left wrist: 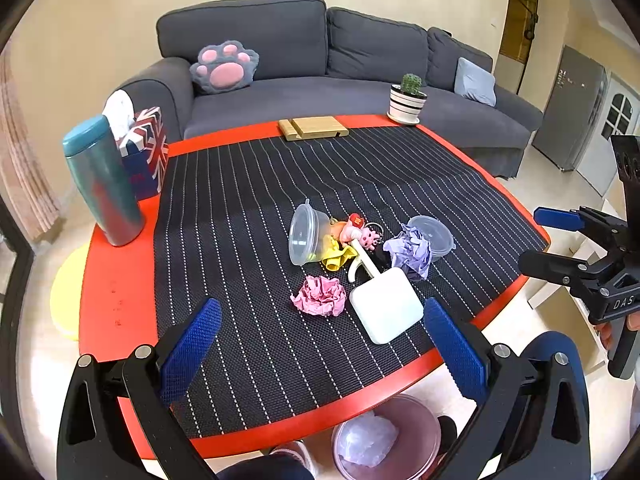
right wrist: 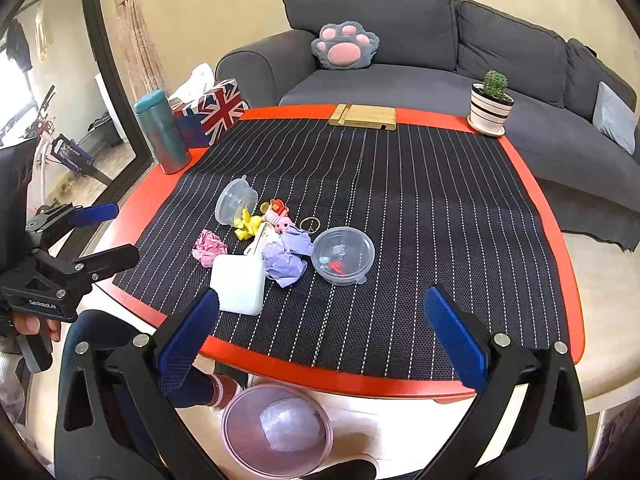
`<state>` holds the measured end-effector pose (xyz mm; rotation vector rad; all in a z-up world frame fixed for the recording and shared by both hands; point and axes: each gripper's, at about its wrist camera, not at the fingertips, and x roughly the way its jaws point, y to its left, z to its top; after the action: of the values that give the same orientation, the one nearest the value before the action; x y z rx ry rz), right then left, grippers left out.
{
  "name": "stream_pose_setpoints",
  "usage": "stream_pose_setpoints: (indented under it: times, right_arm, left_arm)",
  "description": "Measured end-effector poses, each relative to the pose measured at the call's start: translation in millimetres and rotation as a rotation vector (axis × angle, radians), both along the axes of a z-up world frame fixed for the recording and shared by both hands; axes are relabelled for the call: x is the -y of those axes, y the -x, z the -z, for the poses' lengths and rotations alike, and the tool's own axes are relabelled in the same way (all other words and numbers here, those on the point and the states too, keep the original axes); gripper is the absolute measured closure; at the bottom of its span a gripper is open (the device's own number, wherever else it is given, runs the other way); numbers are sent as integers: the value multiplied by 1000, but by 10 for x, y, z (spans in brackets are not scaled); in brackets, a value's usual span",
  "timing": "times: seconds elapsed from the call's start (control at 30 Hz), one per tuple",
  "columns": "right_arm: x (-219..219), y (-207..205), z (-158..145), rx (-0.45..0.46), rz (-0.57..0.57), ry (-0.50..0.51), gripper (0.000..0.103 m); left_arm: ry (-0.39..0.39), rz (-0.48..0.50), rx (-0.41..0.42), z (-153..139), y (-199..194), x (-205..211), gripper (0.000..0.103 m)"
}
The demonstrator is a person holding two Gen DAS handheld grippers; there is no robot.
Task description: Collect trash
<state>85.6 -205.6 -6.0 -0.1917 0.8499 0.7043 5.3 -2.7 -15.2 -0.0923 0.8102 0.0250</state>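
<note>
Trash lies in a small heap near the middle of the striped black mat (left wrist: 256, 184) on my red table (left wrist: 116, 280): a crumpled pink paper ball (left wrist: 320, 295), a crumpled purple paper ball (left wrist: 412, 251) and a yellow scrap (left wrist: 336, 257). The pink ball sits just beside a white square box (left wrist: 386, 305); the purple one leans against a clear round container (right wrist: 343, 256) standing upright. Another clear container (left wrist: 306, 235) lies tipped on its side, touching the yellow scrap, with a small pink toy (left wrist: 362, 234) between the two tubs.

My left gripper (left wrist: 322, 354) hovers over the near edge of the table, its blue pads spread wide and holding nothing. My right gripper (right wrist: 322, 354) hangs the same way over the near edge, fingers wide apart and empty. Below the table edge, on the floor, stands a pink bin (right wrist: 276, 428) with a pale bag inside. A teal tumbler (left wrist: 102, 180) and a flag-patterned tissue box (left wrist: 146, 148) stand at the far left corner, a potted cactus (left wrist: 409, 98) at the far right.
</note>
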Motion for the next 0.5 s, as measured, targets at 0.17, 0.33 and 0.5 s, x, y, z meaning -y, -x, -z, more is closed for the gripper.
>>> stream_pose_setpoints:
  times: [0.17,0.33,0.5]
  right_arm:
    - [-17,-20,12,-4,-1,3,3]
    - [-51,-52,25,-12,-11,8,3]
    - [-151,-128,44,-19,-34,28,3]
  left_arm:
    - [10,-7,-6,15,-16,-33,6]
    - [12,-12,-10,31,-17,-57,6]
    - [13,-16,-13,45,0,-76,6]
